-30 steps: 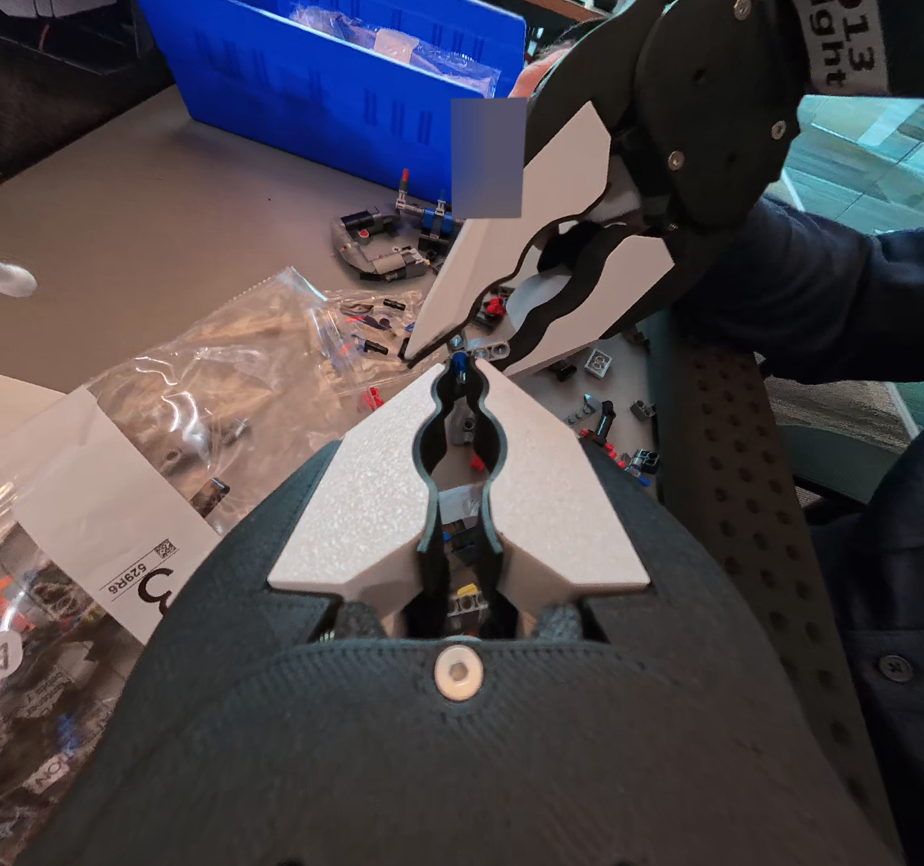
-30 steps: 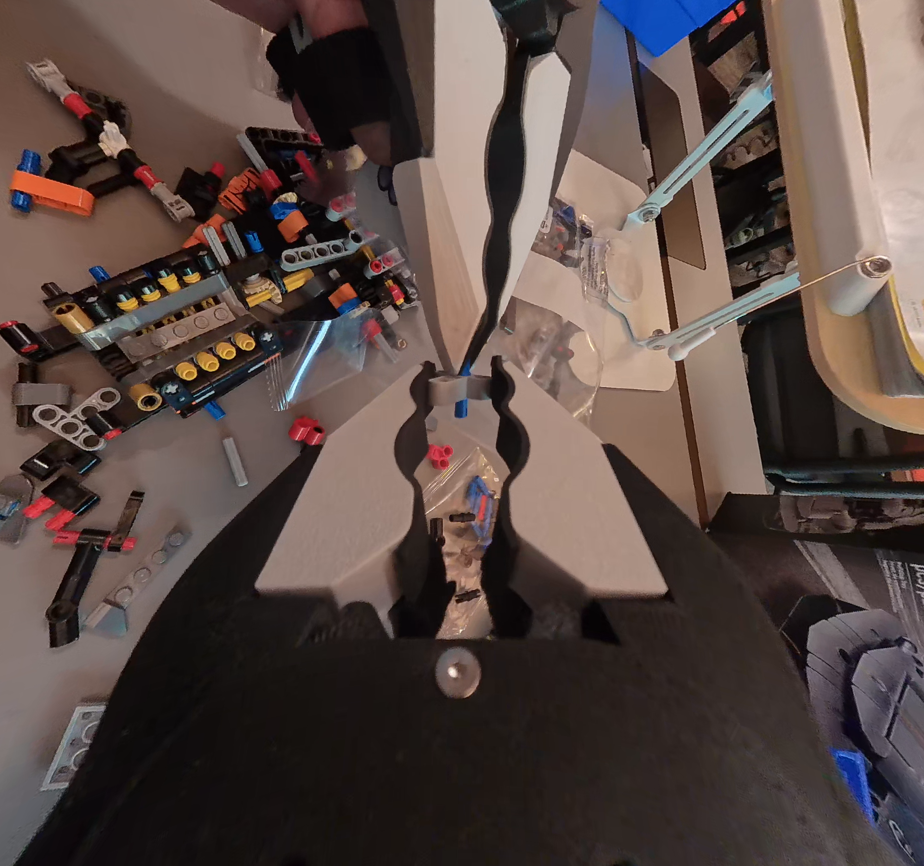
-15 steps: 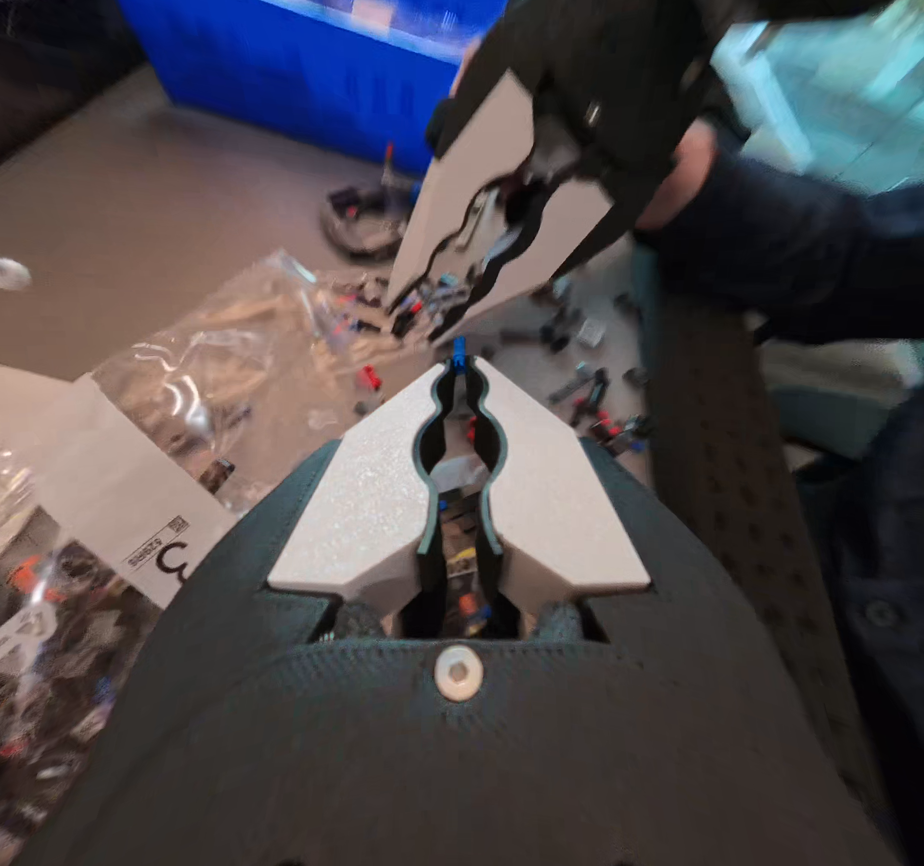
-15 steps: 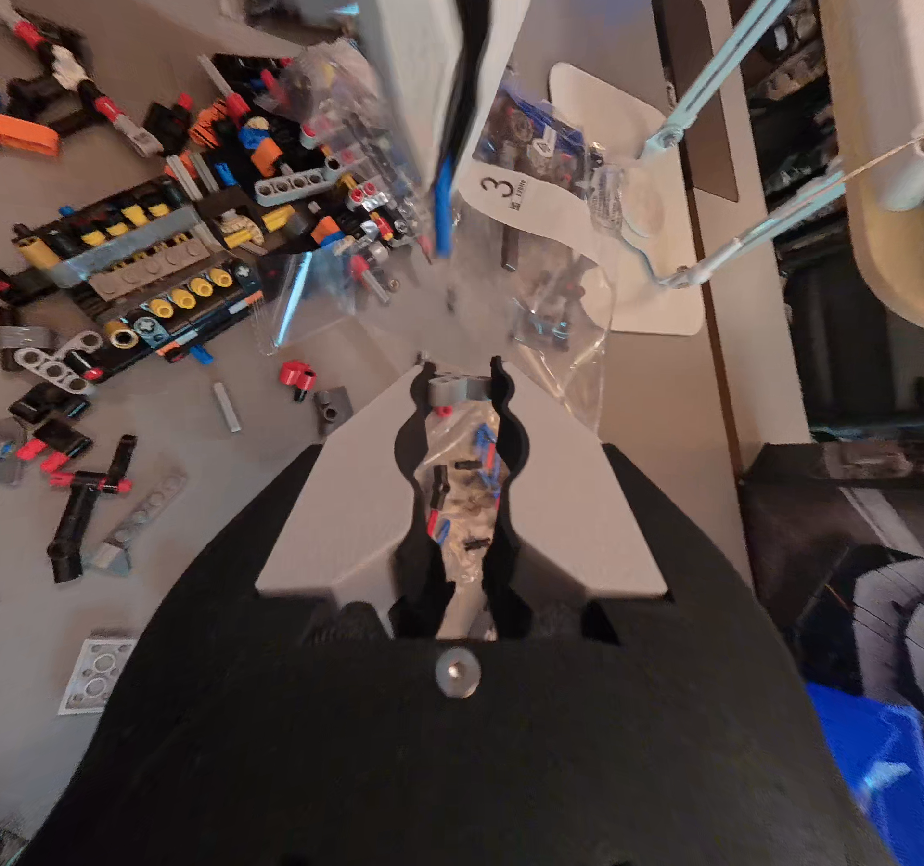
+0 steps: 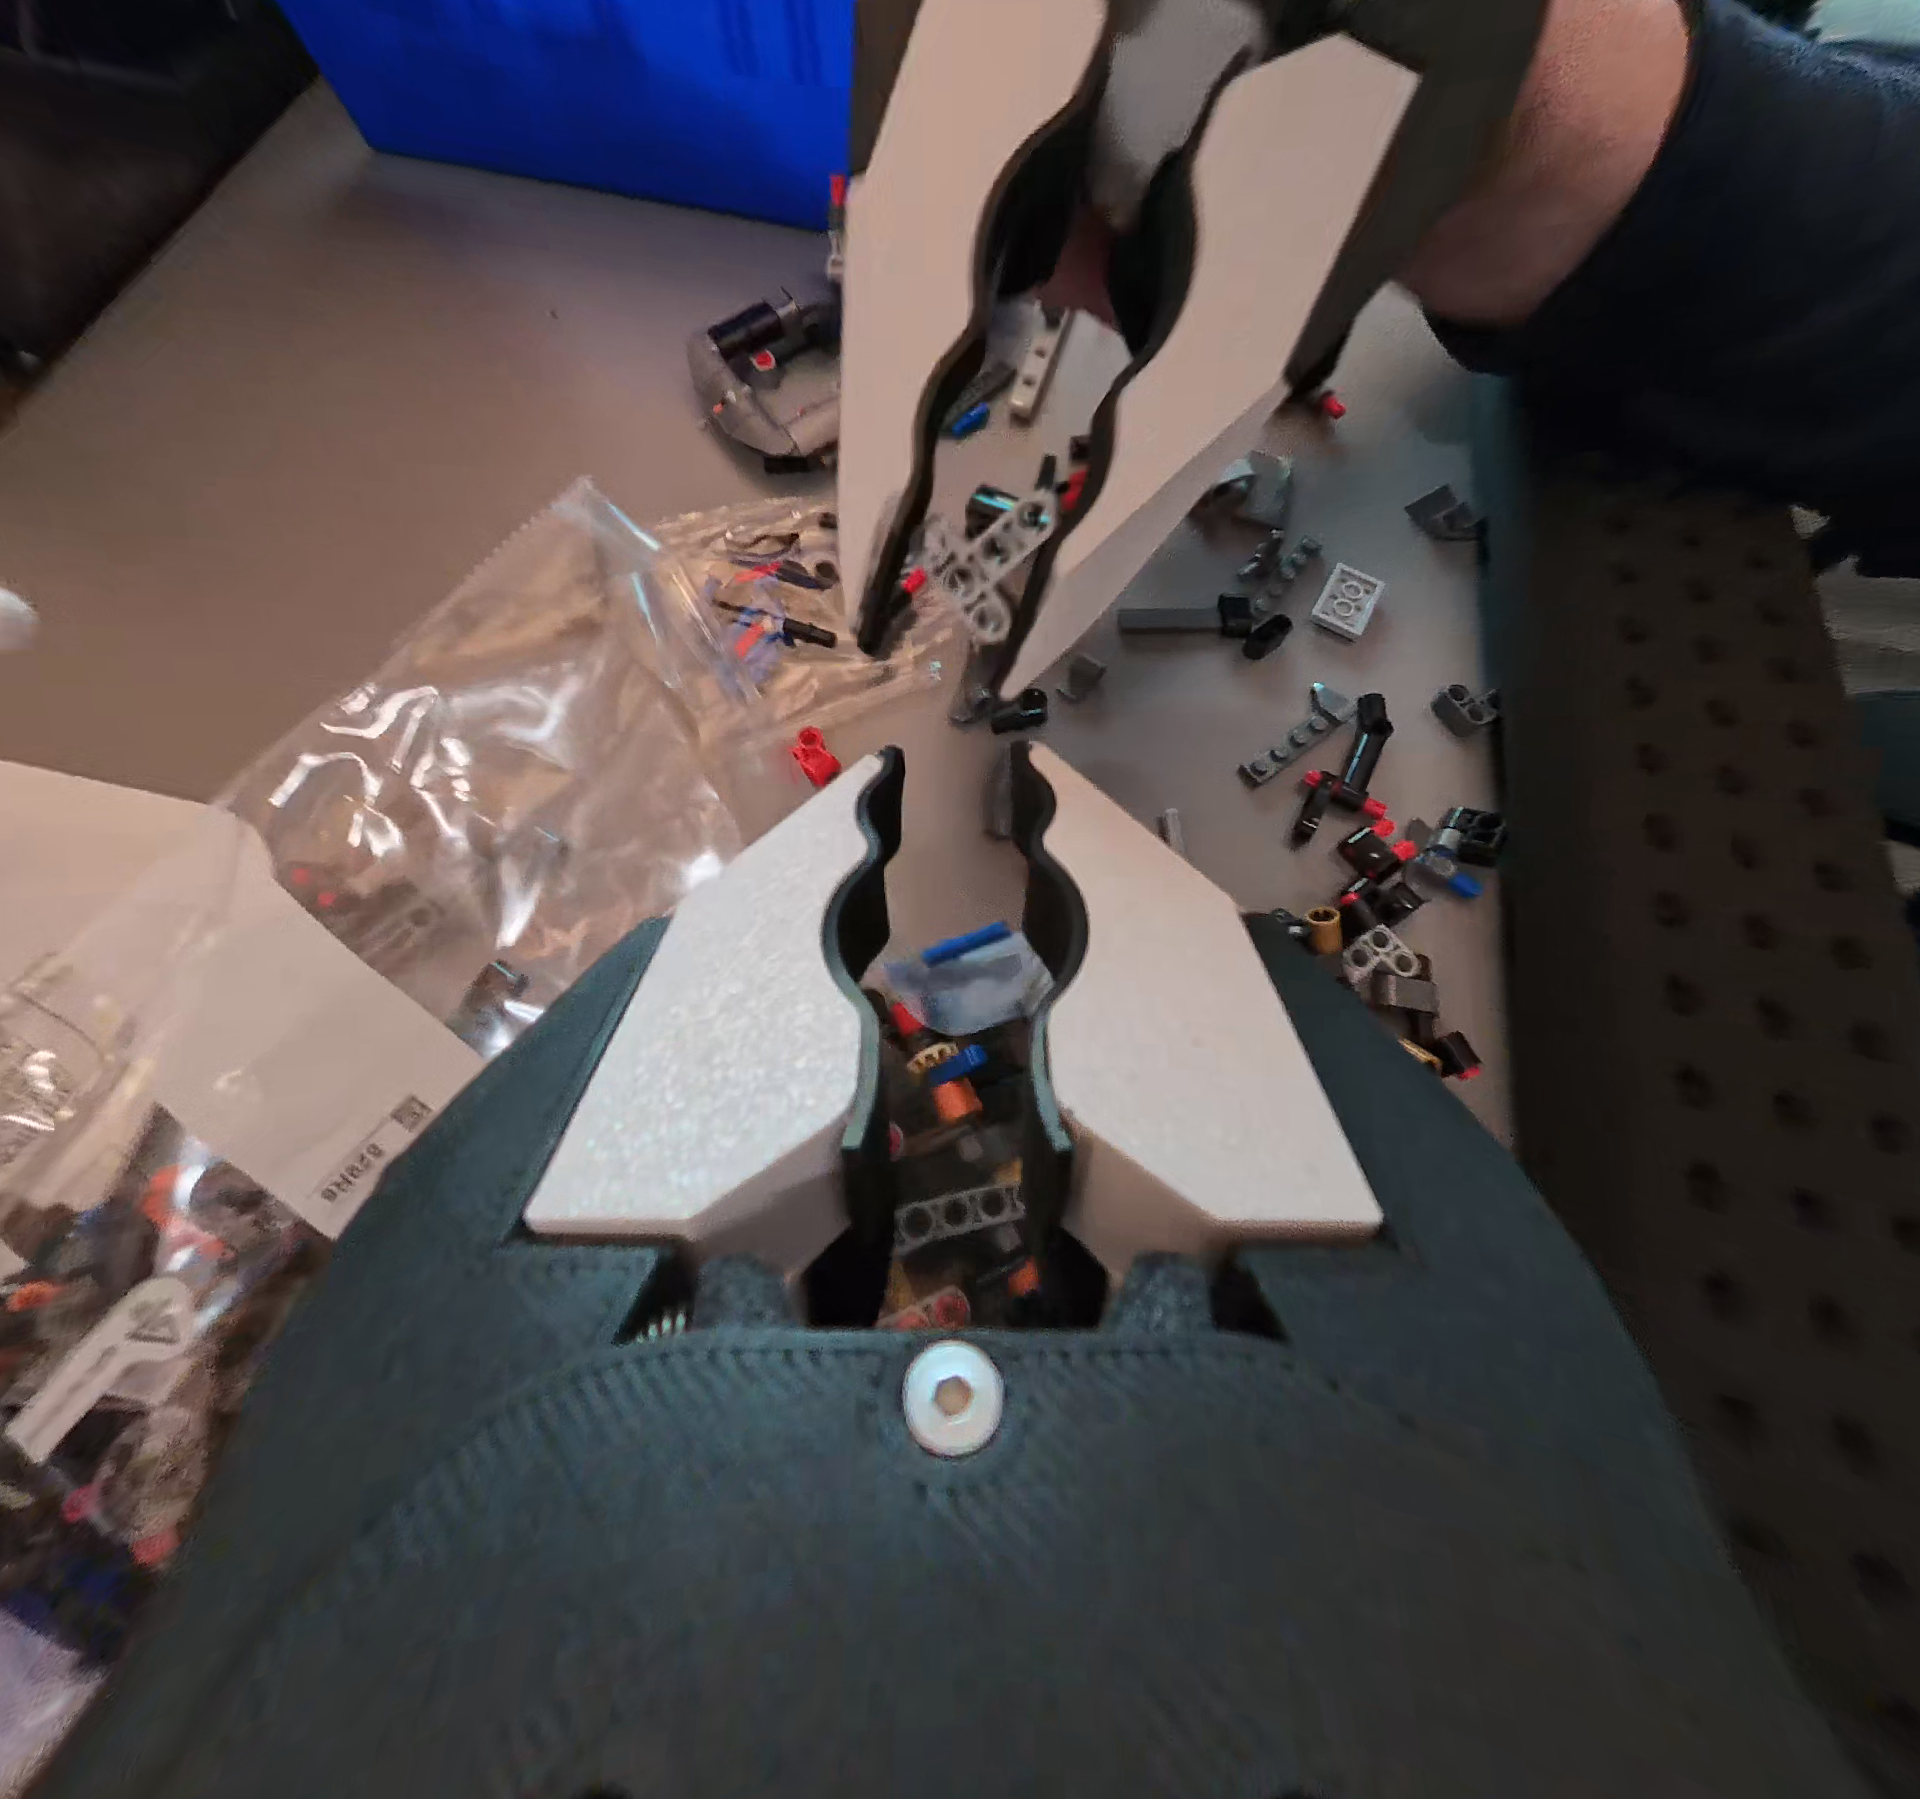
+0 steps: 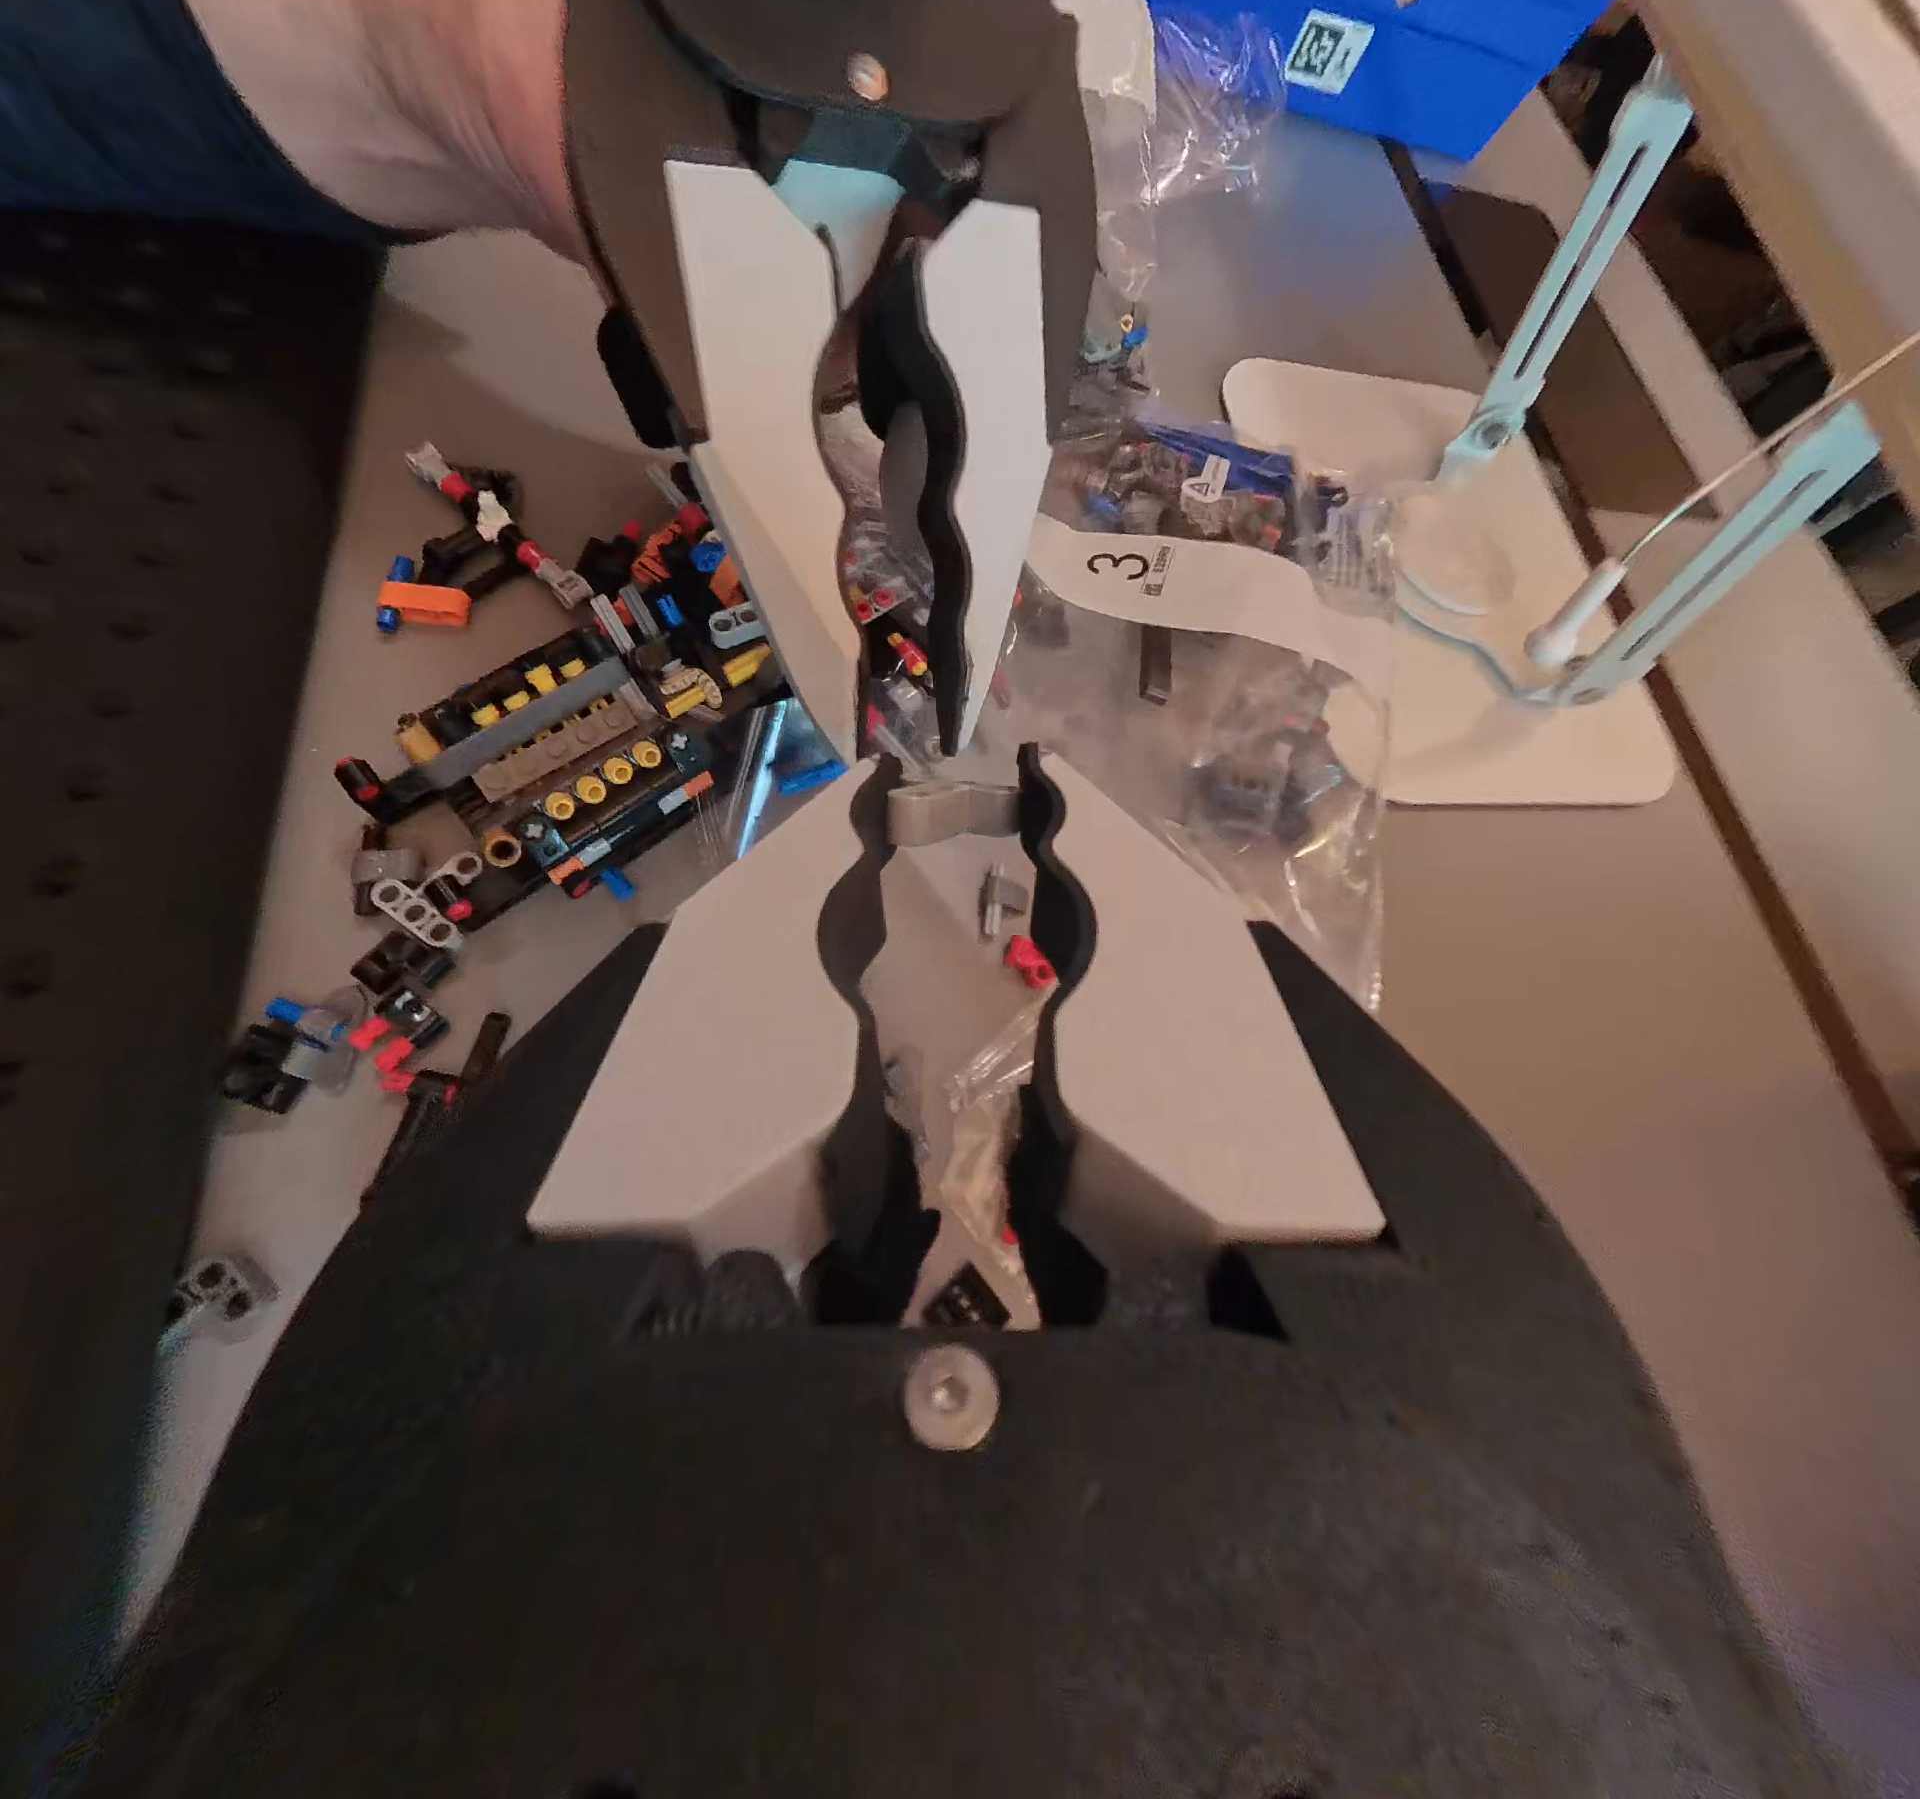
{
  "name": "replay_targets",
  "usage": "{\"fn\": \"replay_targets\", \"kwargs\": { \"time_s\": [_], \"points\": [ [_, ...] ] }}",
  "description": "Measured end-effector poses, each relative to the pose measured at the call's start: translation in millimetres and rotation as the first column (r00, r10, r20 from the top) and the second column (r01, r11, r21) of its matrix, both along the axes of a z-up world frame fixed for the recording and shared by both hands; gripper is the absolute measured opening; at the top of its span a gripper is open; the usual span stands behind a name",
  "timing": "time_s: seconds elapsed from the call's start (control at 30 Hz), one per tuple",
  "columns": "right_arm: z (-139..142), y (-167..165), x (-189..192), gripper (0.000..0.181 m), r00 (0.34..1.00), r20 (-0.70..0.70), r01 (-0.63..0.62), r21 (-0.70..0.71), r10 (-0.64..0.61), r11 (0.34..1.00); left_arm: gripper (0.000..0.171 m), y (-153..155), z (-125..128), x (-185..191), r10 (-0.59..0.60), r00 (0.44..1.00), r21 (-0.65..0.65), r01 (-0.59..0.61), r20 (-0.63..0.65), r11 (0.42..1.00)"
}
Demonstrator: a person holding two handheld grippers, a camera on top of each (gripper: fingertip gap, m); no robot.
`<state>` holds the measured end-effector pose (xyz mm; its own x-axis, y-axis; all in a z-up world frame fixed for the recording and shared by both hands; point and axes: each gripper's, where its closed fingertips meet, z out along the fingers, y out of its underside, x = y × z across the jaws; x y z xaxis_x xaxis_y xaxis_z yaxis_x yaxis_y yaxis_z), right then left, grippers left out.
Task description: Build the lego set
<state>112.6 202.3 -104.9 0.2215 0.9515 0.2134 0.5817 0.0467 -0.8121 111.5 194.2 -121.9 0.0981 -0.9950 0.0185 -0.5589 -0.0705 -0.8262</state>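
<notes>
Left gripper: jaws spread a little, nothing between the tips, bare desk showing through the gap. A small grey bit sits by the inner edge of one tip; cannot tell if it touches or lies on the desk below. Under the jaw gap, a pile of loose lego pieces, orange, blue, black and a grey holed beam.

Right gripper: jaws partly closed, pinching a small grey lego piece crosswise at the very tips. It bridges both inner edges, held above the desk. In the left wrist view the right gripper hangs tips down just beyond the left tips, close, not touching.

On the desk below the right jaws: a small red piece, a grey pin and a scrap of clear plastic. To the side, the partly built black-and-grey lego assembly with yellow studs lies flat, loose pieces scattered around it. Clear plastic bags of parts lie crumpled beside it, one with a white label. More loose dark pieces are spread near the desk edge. Farther back, a white stand base with pale blue arms, then a blue bin at the rear.
</notes>
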Motion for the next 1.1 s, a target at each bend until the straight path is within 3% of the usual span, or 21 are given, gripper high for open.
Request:
{"fn": "replay_targets", "kwargs": {
  "time_s": [0.23,0.47,0.7,0.9,1.1],
  "points": [
    [-19,3,-3,0.021,0.999,-0.036,0.021,-0.244,-0.031,0.97,0.026,3,5,7,0.02,0.999,0.236,-0.012,-0.033,0.972],
    [-1,1,-6,0.021,0.976,-0.211,-0.035,-0.417,-0.06,0.908,0.026,5,11,10,0.033,0.999,0.354,-0.02,-0.03,0.935],
    [2,5,-11,0.02,0.945,-0.298,-0.061,-0.567,-0.135,0.821,0.024,10,14,15,0.077,0.996,0.487,-0.042,-0.051,0.872],
    [4,7,-12,0.02,0.927,-0.328,-0.073,-0.635,-0.183,0.769,0.014,15,16,15,0.115,0.992,0.546,-0.066,-0.055,0.835],
    [3,7,-11,0.021,0.925,-0.324,-0.071,-0.662,-0.199,0.746,0.01,15,12,16,0.118,0.99,0.535,-0.058,-0.079,0.843]
  ]
}}
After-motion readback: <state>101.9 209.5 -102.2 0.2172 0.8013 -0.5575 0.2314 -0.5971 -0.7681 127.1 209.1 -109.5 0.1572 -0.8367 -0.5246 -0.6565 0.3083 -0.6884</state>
